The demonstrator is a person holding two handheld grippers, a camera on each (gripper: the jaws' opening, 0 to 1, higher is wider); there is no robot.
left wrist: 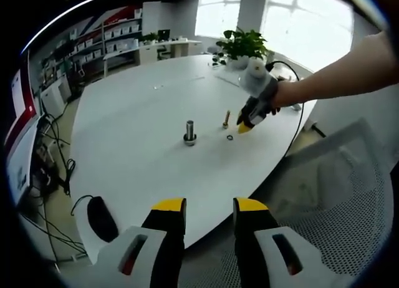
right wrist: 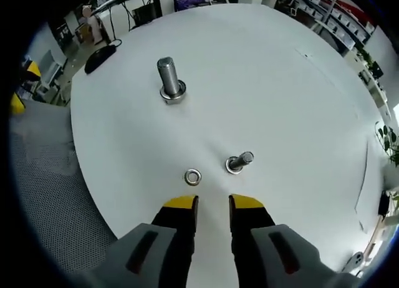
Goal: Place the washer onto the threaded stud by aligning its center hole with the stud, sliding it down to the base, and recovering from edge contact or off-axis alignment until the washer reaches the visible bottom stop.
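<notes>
While the small silver metal washer (right wrist: 192,176) lies flat on the round white table (right wrist: 274,82), nothing of the task proper is done: it has yet to be picked up, carried over the stud, centred and slid down. The washer sits just beside the short, slim threaded stud (right wrist: 239,163), apart from it and on the side nearer the table's edge. A larger, thick grey steel bolt (right wrist: 169,80) standing on its wide collar is well apart from the stud, further toward the middle of the table. Which of the two uprights is meant I judge from closeness only; the slim stud seems likelier.

The right gripper (right wrist: 212,205) is held low over the table by a bare forearm reaching in from the edge, its yellow-tipped black jaws pointing down at the washer and stud, parted with nothing between them. In the left gripper view it (left wrist: 245,122) hovers just beside the stud. The left gripper (left wrist: 209,207) hangs back beyond the table's rim, far from the stud, jaws likewise spread and empty, above a grey mesh chair (left wrist: 336,194).
</notes>
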